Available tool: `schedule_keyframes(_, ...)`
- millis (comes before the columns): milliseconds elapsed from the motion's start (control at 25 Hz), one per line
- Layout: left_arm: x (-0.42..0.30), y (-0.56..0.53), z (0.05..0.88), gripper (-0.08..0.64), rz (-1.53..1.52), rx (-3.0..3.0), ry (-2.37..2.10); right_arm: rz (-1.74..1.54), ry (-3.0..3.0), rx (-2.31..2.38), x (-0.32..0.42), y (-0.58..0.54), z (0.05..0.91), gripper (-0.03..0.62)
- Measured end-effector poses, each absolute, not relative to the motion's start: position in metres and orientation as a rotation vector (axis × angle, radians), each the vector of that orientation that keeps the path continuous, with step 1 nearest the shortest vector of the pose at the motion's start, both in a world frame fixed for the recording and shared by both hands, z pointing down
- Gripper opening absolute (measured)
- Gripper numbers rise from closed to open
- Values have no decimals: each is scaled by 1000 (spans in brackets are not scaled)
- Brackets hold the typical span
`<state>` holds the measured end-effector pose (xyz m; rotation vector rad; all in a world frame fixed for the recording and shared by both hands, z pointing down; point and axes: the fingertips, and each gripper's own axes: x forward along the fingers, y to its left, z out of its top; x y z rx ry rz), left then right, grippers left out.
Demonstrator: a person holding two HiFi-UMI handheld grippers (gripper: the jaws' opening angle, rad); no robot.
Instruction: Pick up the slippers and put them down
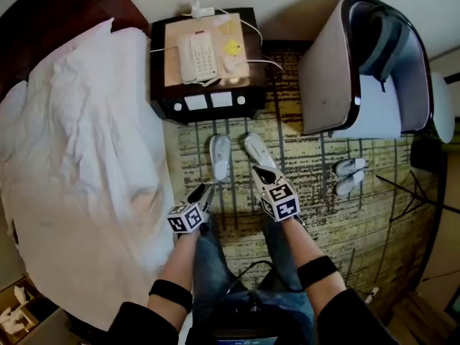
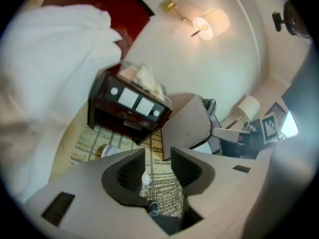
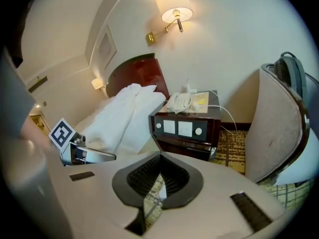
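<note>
**Head view.** A pair of white flat slippers [image 1: 221, 155] lay side by side on the yellow-and-brown patterned carpet [image 1: 316, 200], just in front of the dark wooden nightstand [image 1: 205, 106] and near the carpet's edge along the white-sheeted bed [image 1: 79, 142]. Neither of the tongs touched them.

**Left tongs** [image 1: 203, 191]: held above the carpet, on the person's side of the pair. The jaws stood narrowly apart, with only carpet showing in the gap.

**Right tongs** [image 1: 263, 172]: overlapped the near end of the right-hand slipper in this view. The jaws were closed tip to tip and held nothing.

A second white pair of slippers [image 1: 350, 176] lay well apart, beside the grey shell armchair [image 1: 330, 70].
</note>
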<state>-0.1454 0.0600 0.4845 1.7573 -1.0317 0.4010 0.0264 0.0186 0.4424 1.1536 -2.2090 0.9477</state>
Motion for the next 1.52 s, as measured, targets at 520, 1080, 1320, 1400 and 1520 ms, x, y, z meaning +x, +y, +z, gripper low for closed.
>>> schedule_keyframes(520, -155, 44, 231, 0, 389, 2127, -1083, 806, -2290, 1247, 56, 30, 250, 2)
schedule_keyframes(1080, -157, 47, 149, 0, 481, 2387, -1136, 770, -2266, 1356, 74, 58, 202, 2)
schedule_keyframes(1320, -155, 50, 150, 0, 487, 2377, -1157, 774, -2258, 1339, 78, 67, 203, 2)
schedule_keyframes(1400, -154, 50, 149, 0, 501, 2392, -1157, 776, -2253, 1342, 81, 68, 207, 2)
schedule_keyframes(1520, -151, 48, 147, 0, 497, 2408, -1144, 787, -2247, 1347, 82, 67, 210, 2)
